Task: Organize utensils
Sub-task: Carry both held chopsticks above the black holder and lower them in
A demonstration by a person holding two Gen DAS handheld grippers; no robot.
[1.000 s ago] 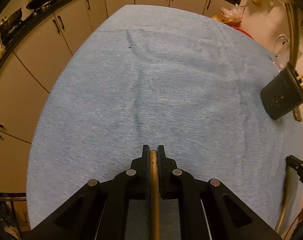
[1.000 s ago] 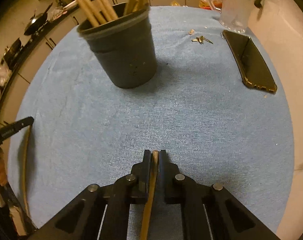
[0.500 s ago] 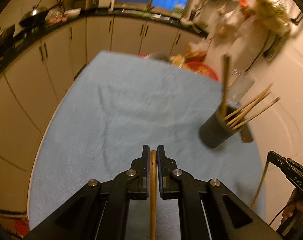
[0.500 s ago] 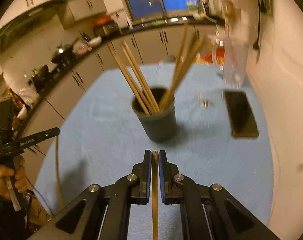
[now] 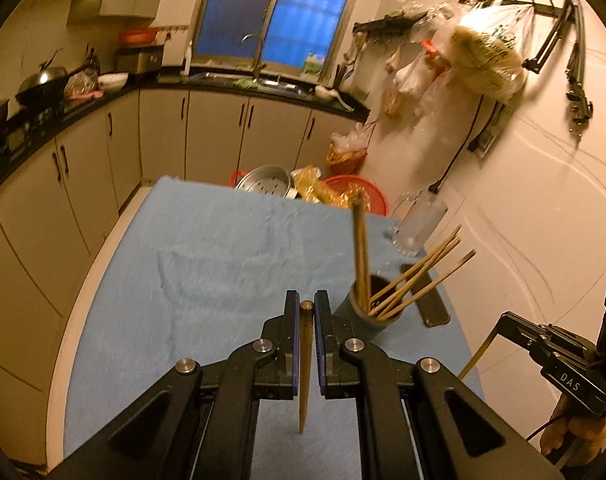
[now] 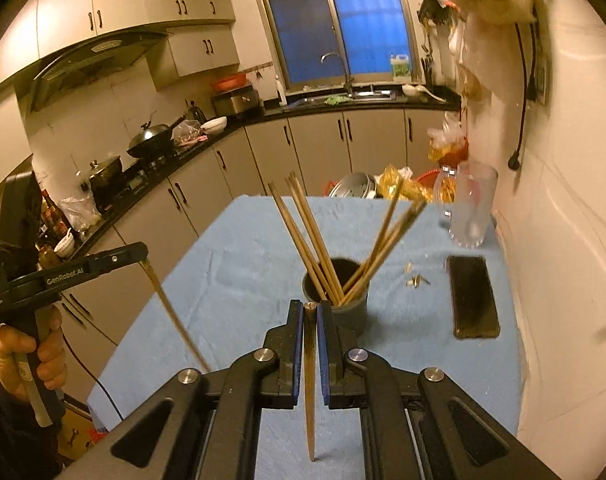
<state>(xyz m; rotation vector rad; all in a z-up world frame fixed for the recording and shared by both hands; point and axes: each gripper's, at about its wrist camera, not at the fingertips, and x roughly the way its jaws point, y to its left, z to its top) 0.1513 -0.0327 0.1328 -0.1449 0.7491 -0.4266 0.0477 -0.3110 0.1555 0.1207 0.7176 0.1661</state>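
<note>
A dark round holder (image 6: 337,300) (image 5: 363,312) with several wooden chopsticks leaning out of it stands on the blue tablecloth (image 5: 207,264). My left gripper (image 5: 306,308) is shut on one chopstick (image 5: 305,368), which hangs down from its jaws above the cloth, left of the holder. From the right wrist view, that same gripper (image 6: 143,254) shows at the left with its chopstick (image 6: 175,316) dangling. My right gripper (image 6: 311,308) is shut on another chopstick (image 6: 310,384), held just short of the holder. It appears at the right edge (image 5: 499,322) of the left wrist view.
A dark phone (image 6: 473,296) lies on the cloth right of the holder, with a glass mug (image 6: 469,210) behind it and small scraps (image 6: 417,278) between them. Kitchen cabinets run along the left and back. A white wall closes the right side. A hand (image 6: 23,356) grips the left tool.
Both grippers rose well above the table and tilted up, each still holding its chopstick. The views now take in the holder from higher, plus the window and cabinets.
</note>
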